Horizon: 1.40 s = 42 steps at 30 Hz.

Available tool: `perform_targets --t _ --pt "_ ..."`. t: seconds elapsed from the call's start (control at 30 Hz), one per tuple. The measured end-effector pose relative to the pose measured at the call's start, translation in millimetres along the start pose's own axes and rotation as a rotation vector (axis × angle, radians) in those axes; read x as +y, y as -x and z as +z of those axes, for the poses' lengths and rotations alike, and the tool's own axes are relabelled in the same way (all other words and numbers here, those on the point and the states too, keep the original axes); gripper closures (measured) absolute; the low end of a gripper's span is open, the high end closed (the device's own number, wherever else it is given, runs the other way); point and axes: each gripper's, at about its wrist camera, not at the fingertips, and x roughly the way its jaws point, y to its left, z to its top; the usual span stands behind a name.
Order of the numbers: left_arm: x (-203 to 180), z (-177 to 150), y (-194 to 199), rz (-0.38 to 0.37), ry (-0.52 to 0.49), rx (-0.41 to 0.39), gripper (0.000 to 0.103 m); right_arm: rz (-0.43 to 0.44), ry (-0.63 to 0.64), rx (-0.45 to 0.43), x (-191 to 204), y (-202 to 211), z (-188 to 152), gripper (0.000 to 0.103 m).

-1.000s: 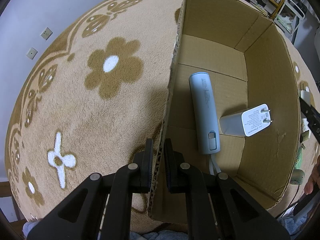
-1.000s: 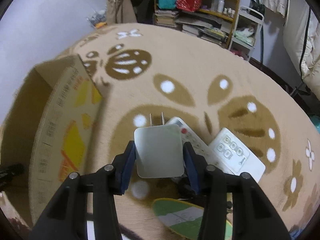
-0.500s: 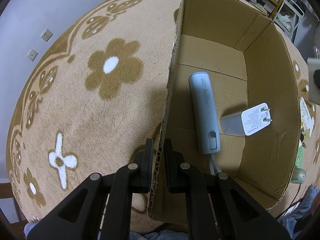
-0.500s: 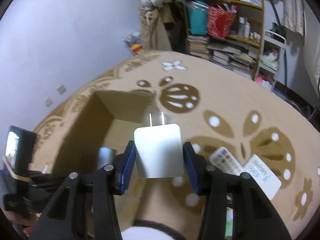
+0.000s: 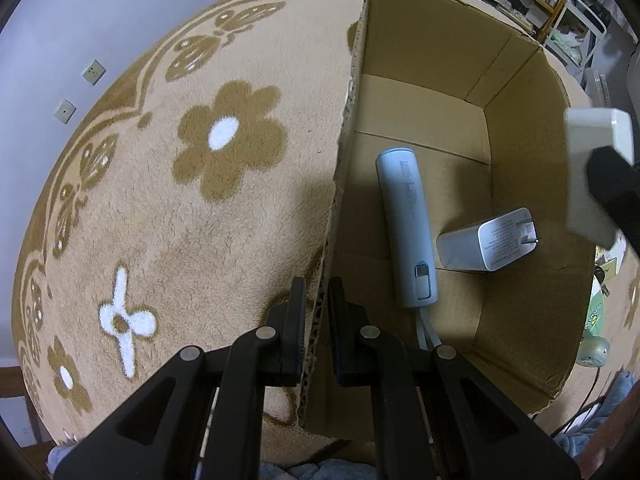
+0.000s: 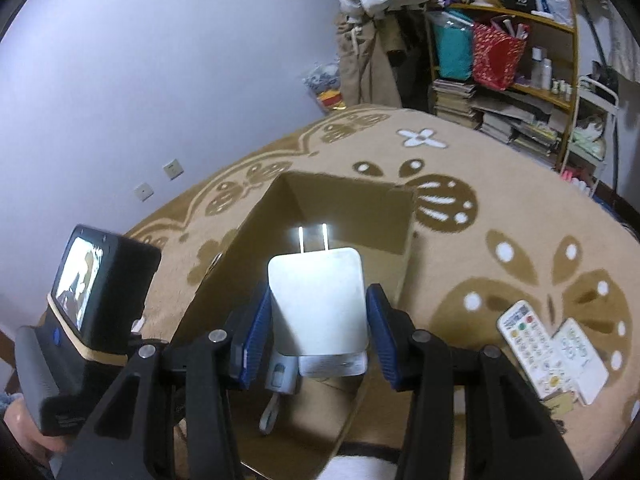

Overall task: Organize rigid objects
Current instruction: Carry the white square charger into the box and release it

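rough corrugated cardboard box [image 5: 420,64] on a fuzzy pile carpet [image 5: 160,208]. smooth matt plastic charger [image 6: 318,298] with shiny metal prongs, and a satin-smooth power bank [image 5: 408,224] inside.

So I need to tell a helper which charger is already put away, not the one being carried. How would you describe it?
Find the open cardboard box on the flowered rug. On its floor lies a long pale blue power bank, and right beside that is a white charger on its side, prongs towards the box wall. The other white charger is clamped in the right tool above the box.
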Motion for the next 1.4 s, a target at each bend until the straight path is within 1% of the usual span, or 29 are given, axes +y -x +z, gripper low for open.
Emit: perform_targets --t 0.1,0.4,0.6,0.87,0.9,0.97,1.07,1.2,1.27,1.4 --pt "0 0 0 0.000 0.000 0.000 0.093 0.023 0.000 0.011 2 -7 -3 0.052" --pt "0 1 1 0.002 -0.002 0.000 0.093 0.021 -0.027 0.035 -2 -13 -8 0.052" --pt "0 0 1 0.001 -0.002 -0.001 0.093 0.020 0.006 0.054 7 -17 -11 0.052" --pt "0 1 3 0.002 0.000 -0.007 0.093 0.010 0.029 0.042 12 -10 -9 0.051" --pt "-1 1 3 0.001 -0.001 -0.008 0.093 0.006 0.030 0.039 12 -8 -8 0.050" --pt "-1 1 3 0.001 -0.003 -0.009 0.093 -0.006 0.030 0.033 11 -5 -7 0.036" --pt "-1 1 3 0.000 -0.002 -0.007 0.093 -0.030 0.031 0.011 9 3 -5 0.029" --pt "-1 1 2 0.003 -0.005 -0.009 0.093 -0.058 0.025 0.015 4 6 -3 0.022" --pt "-1 1 2 0.003 -0.006 -0.009 0.093 -0.075 0.015 0.014 1 8 -3 0.015" --pt "-1 1 3 0.003 -0.005 -0.009 0.093 -0.094 0.017 0.030 -3 10 -2 0.008"
